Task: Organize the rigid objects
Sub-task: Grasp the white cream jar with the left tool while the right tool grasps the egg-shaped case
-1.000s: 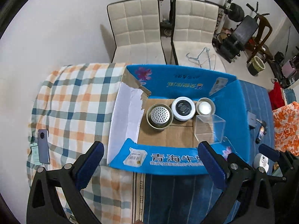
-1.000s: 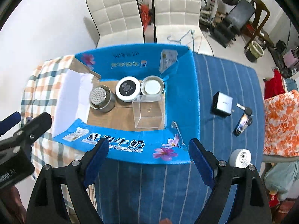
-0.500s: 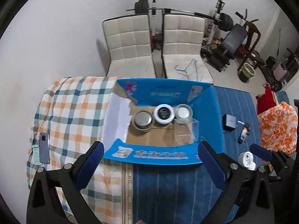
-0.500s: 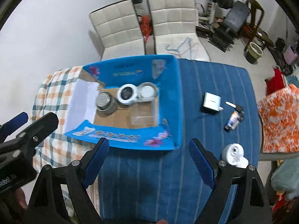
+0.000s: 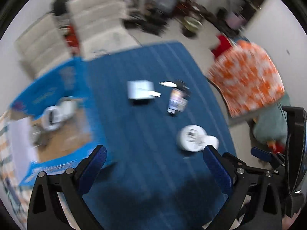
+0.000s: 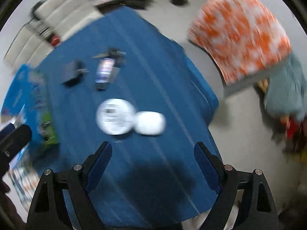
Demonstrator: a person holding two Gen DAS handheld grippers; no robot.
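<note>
The blue cloth (image 6: 157, 88) spreads beneath both grippers. The blue box (image 5: 57, 99) lies left of the left gripper (image 5: 153, 159), jaws released and empty. The white round jar (image 6: 115, 116) sits just ahead of the right gripper (image 6: 152, 159), jaws released.

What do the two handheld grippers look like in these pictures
Both the left gripper and right gripper have black angular frames with silver bolts, each carrying two fingers faced with long dark blue pads. No cables, markings or sleeves are visible; the pictures are motion-blurred.
</note>
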